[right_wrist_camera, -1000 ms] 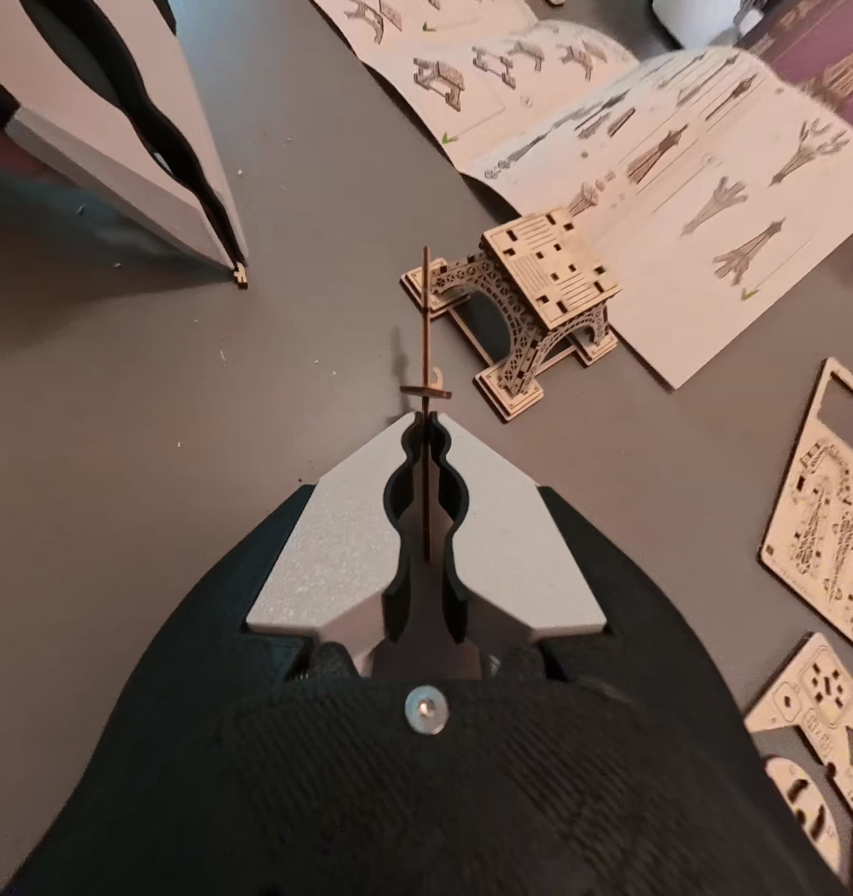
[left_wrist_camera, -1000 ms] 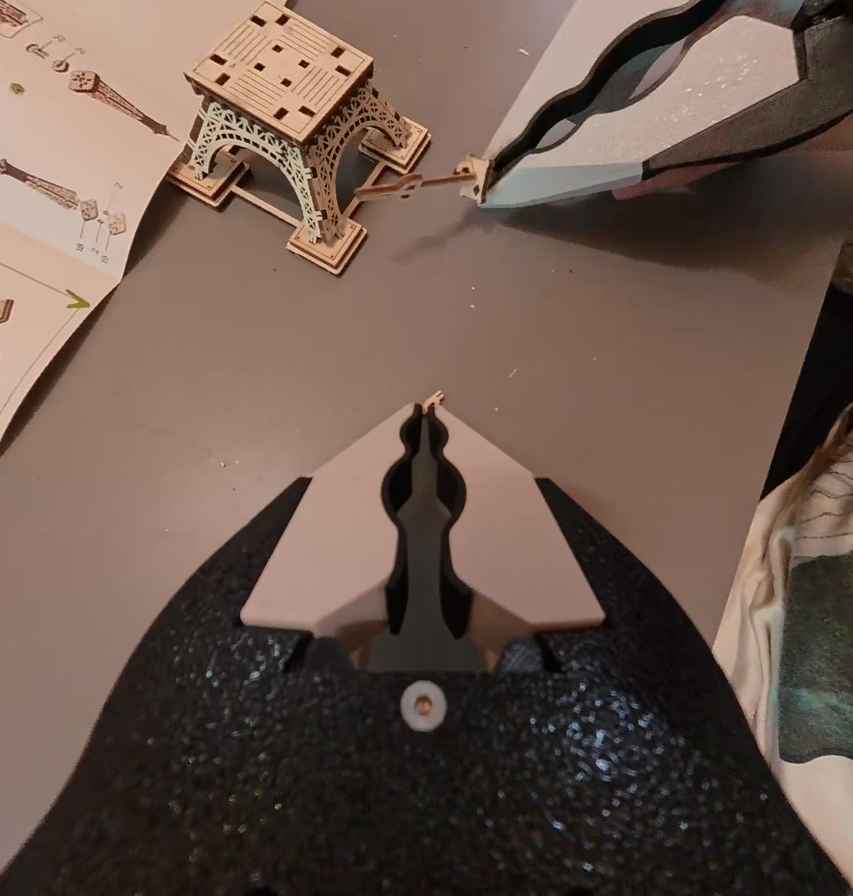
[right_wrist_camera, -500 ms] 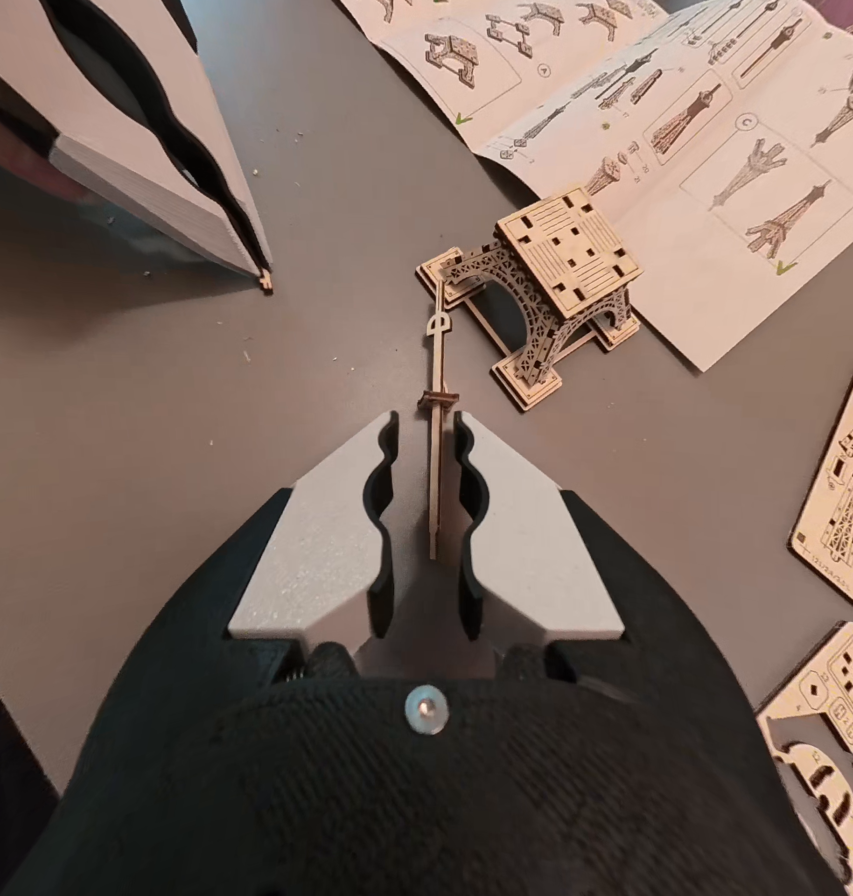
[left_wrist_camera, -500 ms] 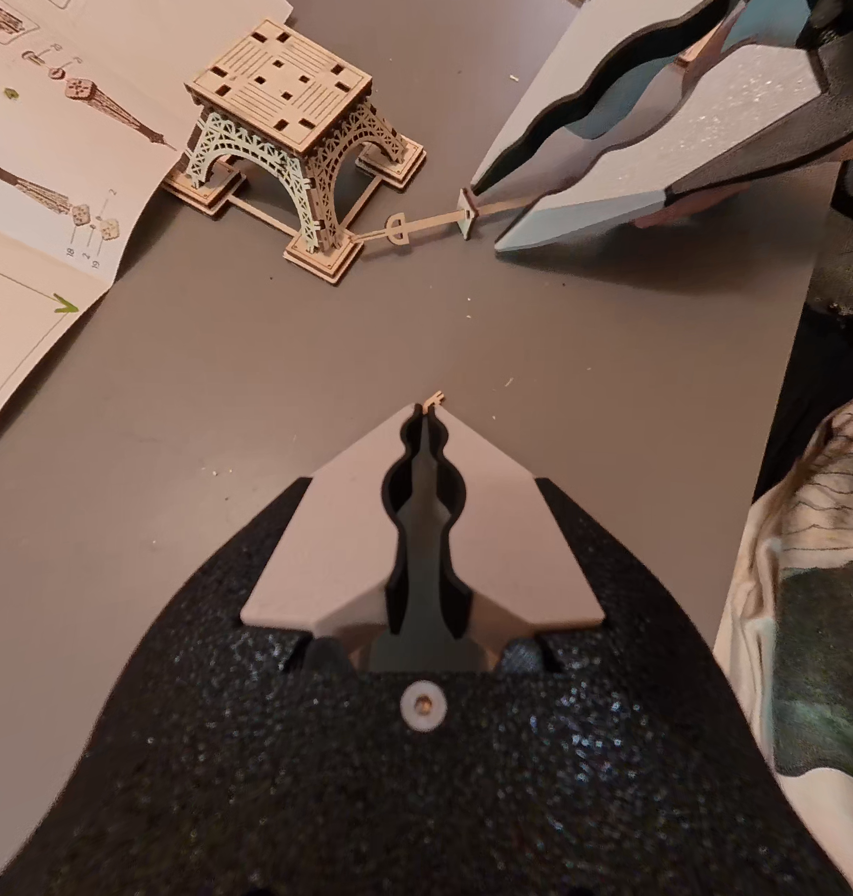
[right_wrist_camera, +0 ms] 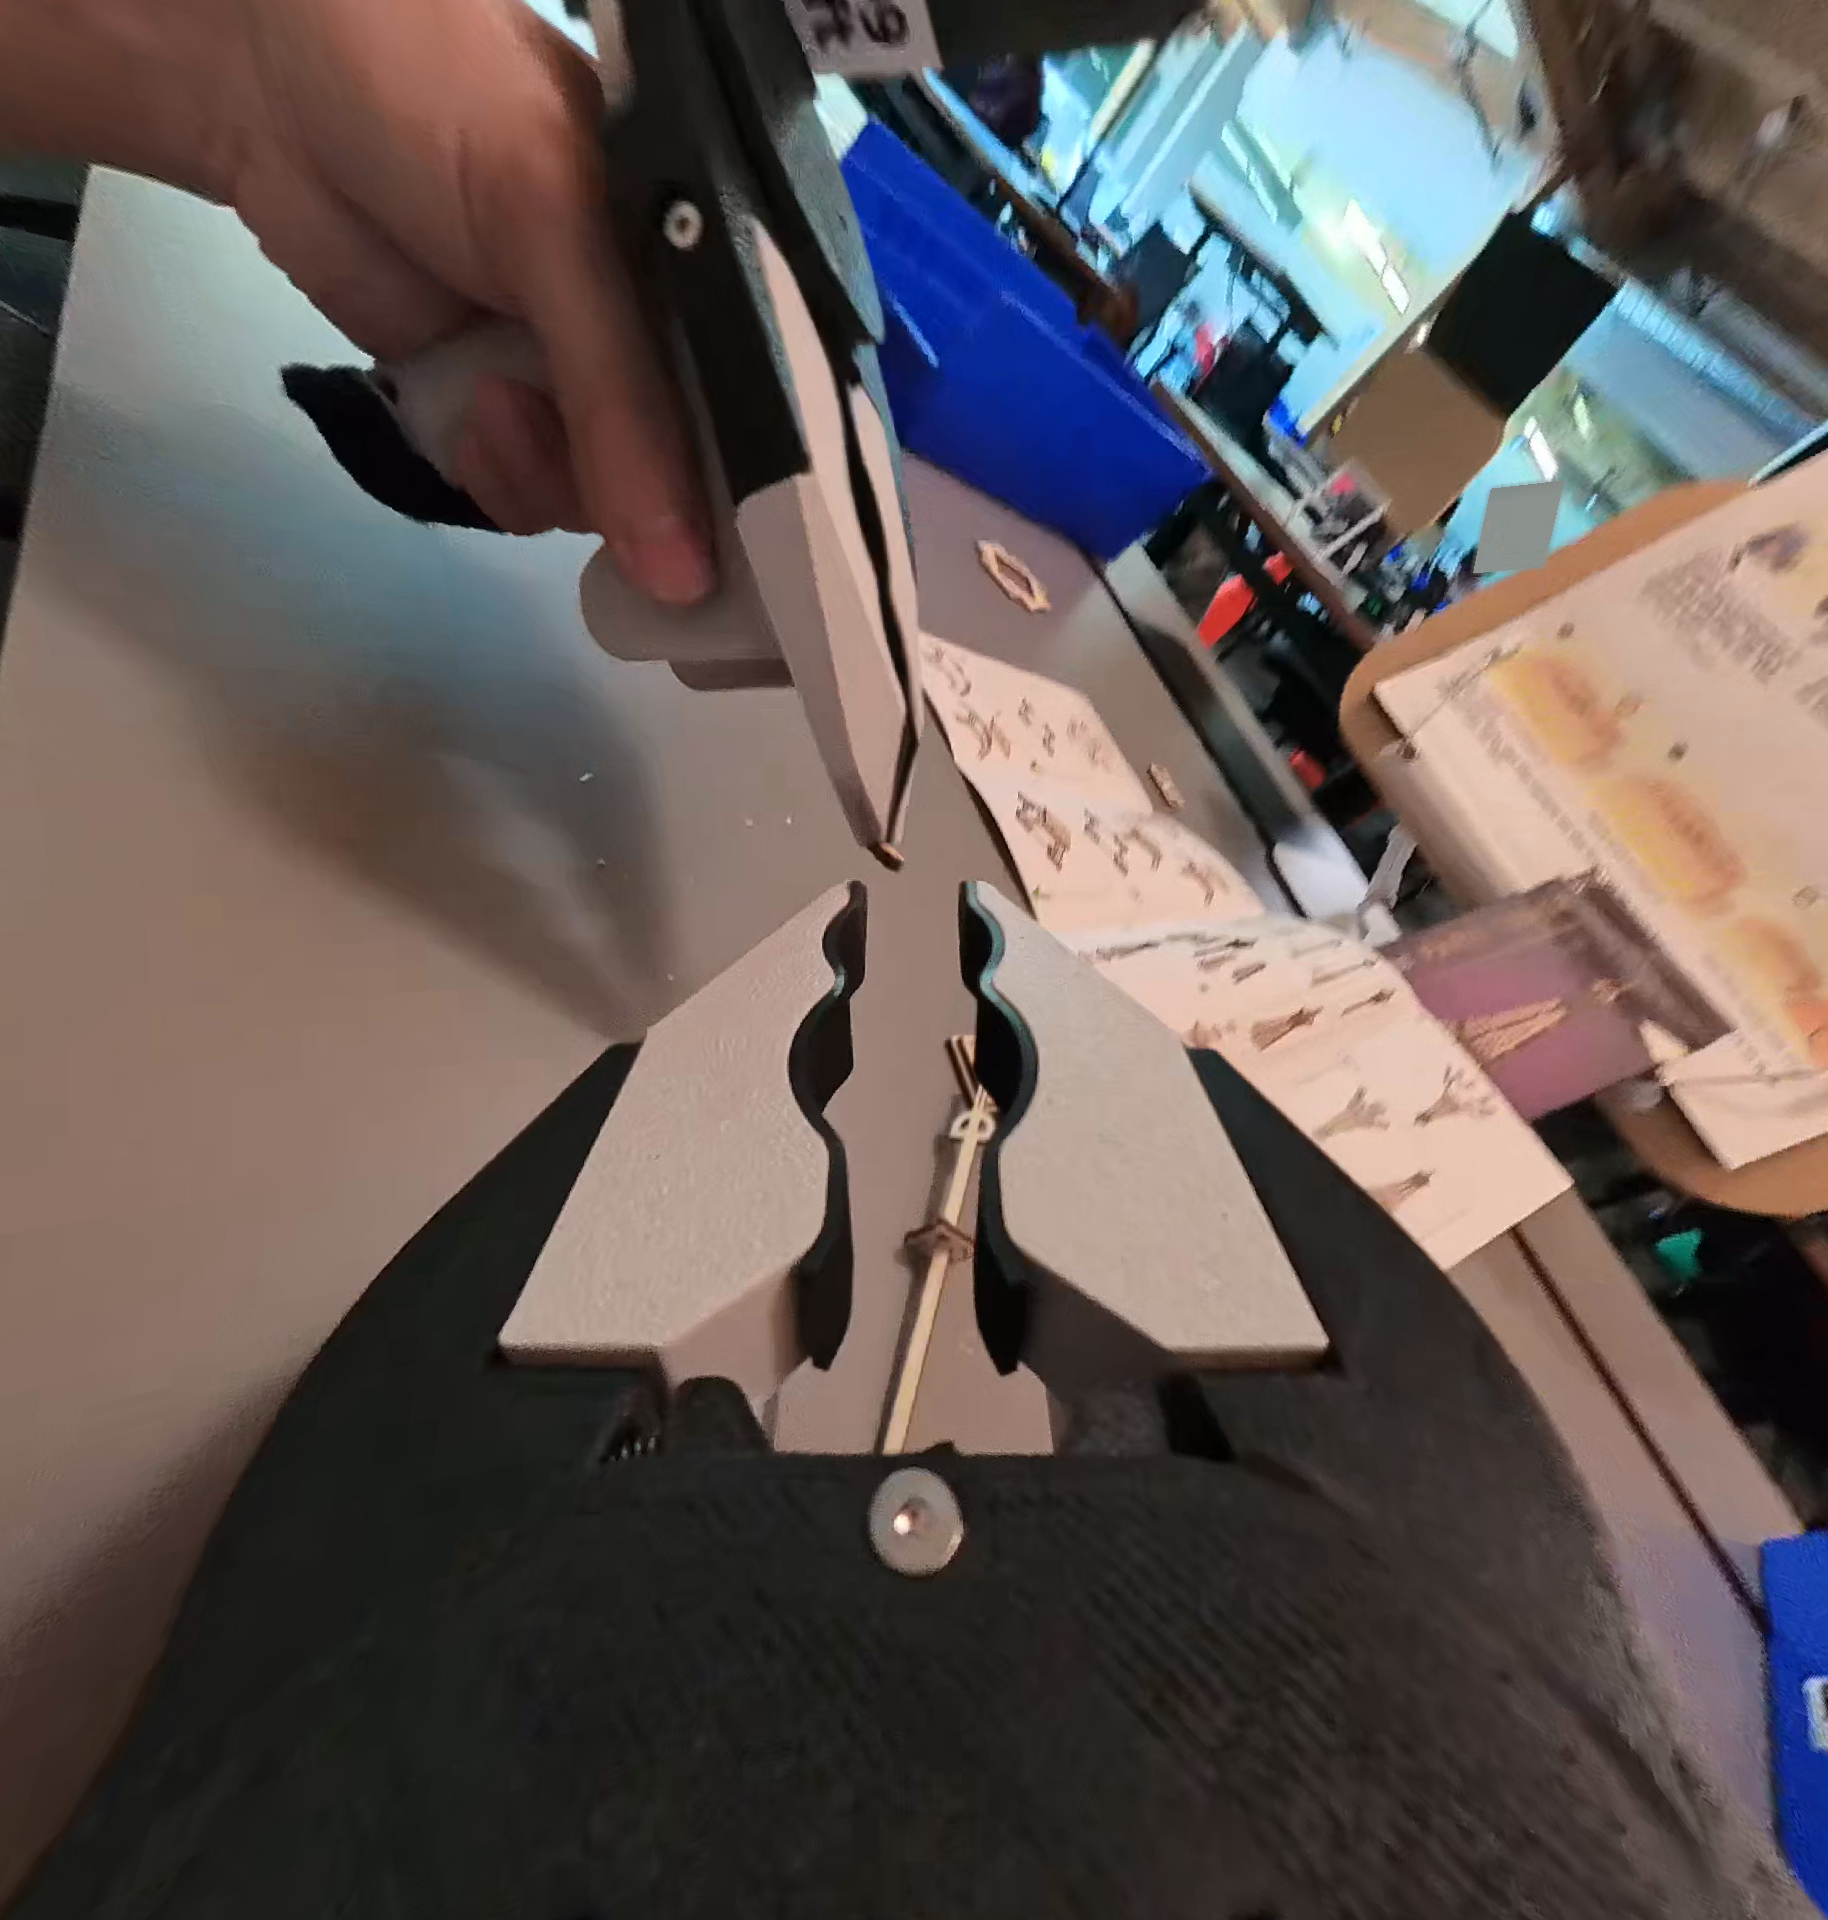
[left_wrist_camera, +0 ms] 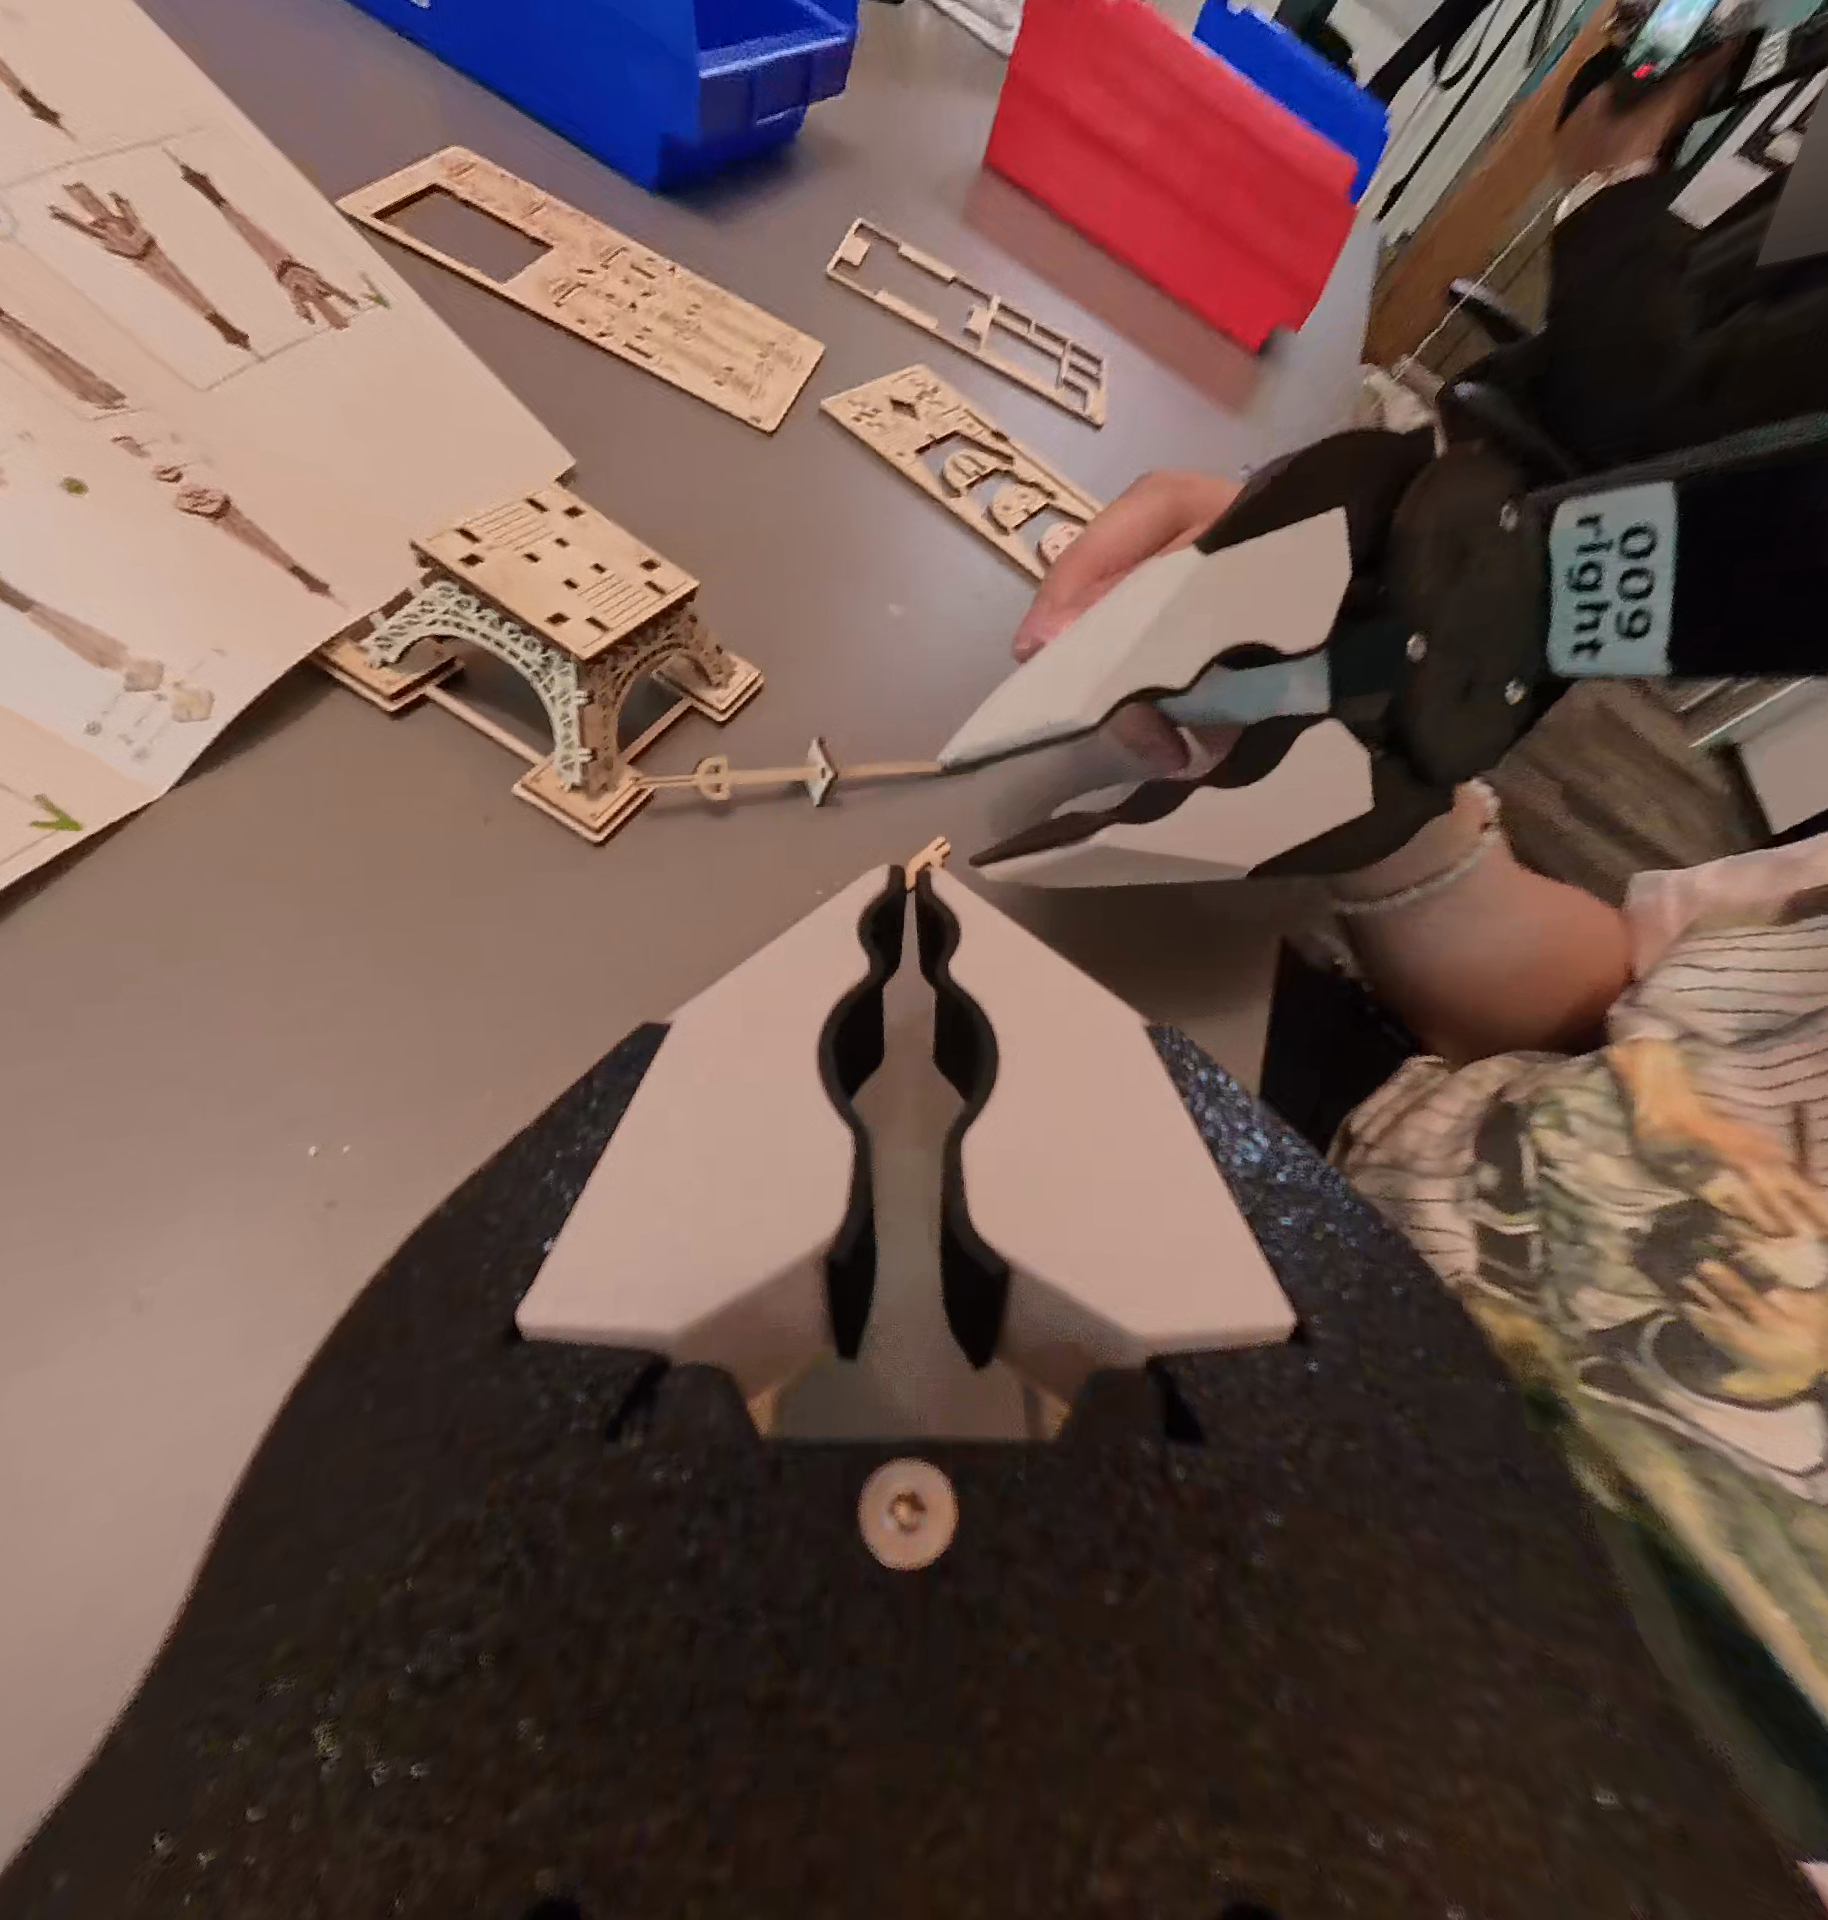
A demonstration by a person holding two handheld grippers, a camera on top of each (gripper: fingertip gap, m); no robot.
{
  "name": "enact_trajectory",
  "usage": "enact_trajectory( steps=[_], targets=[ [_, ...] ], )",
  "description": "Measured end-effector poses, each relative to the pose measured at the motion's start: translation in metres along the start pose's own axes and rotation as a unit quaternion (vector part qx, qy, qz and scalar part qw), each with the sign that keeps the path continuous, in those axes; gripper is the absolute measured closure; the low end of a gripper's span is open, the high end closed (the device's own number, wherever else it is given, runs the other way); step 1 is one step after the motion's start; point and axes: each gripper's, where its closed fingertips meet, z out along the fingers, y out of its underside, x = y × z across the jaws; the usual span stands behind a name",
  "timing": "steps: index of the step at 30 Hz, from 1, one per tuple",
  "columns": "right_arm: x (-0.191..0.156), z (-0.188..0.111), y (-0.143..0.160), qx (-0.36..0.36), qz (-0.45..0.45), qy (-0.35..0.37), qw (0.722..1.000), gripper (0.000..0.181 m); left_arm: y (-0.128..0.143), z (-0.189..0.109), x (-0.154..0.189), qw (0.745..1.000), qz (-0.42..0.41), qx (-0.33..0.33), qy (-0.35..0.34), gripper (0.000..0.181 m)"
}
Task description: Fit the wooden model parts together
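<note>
The wooden tower base [left_wrist_camera: 557,634] stands on the grey table [left_wrist_camera: 266,1039]. A thin wooden spire stick [left_wrist_camera: 775,777] lies flat, one end at the base's near foot, the other under my right gripper's upper finger [left_wrist_camera: 1097,665]. My right gripper [left_wrist_camera: 967,810] is open and empty. In the right wrist view [right_wrist_camera: 910,894] the stick [right_wrist_camera: 941,1226] shows between its spread fingers, near the right one. My left gripper [left_wrist_camera: 912,878] is shut on a tiny wooden piece [left_wrist_camera: 929,854]. It points down just above the right gripper's tips [right_wrist_camera: 889,831].
Instruction sheets [left_wrist_camera: 162,416] lie left of the base. Three punched wooden part sheets [left_wrist_camera: 588,281] [left_wrist_camera: 972,312] [left_wrist_camera: 972,478] lie behind it. Blue bins [left_wrist_camera: 661,62] and a red bin [left_wrist_camera: 1170,177] stand at the back. A person's patterned clothing [left_wrist_camera: 1616,1195] is at the table's right edge.
My right gripper opened and let go of the spire stick, which now lies on the table. Both grippers tilted up and drew close together. The left kept its tiny piece.
</note>
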Motion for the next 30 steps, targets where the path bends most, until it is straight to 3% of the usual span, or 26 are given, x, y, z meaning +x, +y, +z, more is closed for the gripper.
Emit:
enact_trajectory(
  steps=[1, 11, 20, 23, 26, 30],
  targets=[
    [0.000, 0.000, -0.004, 0.007, -0.015, 0.004, 1.000, 0.167, -0.002, 0.000, 0.003, 1.000, -0.005, 0.002, 0.006, 0.181],
    [-0.008, 0.002, 0.000, -0.010, -0.142, 0.019, 0.990, 0.172, 0.003, 0.004, 0.009, 0.999, -0.030, -0.025, 0.034, 0.181],
    [-0.009, 0.003, -0.002, -0.009, -0.150, 0.017, 0.989, 0.181, 0.000, 0.000, 0.010, 0.999, -0.014, -0.022, 0.034, 0.181],
    [0.001, 0.002, -0.003, -0.004, -0.077, 0.028, 0.997, 0.181, -0.012, -0.007, 0.015, 0.999, 0.035, 0.016, 0.037, 0.175],
    [0.006, -0.002, -0.012, 0.045, 0.068, -0.001, 0.997, 0.181, -0.023, -0.014, 0.022, 0.989, 0.132, 0.057, 0.024, 0.173],
    [0.014, -0.018, -0.041, 0.176, 0.291, -0.087, 0.936, 0.181, -0.040, -0.020, 0.041, 0.969, 0.202, 0.136, 0.038, 0.171]
  ],
)
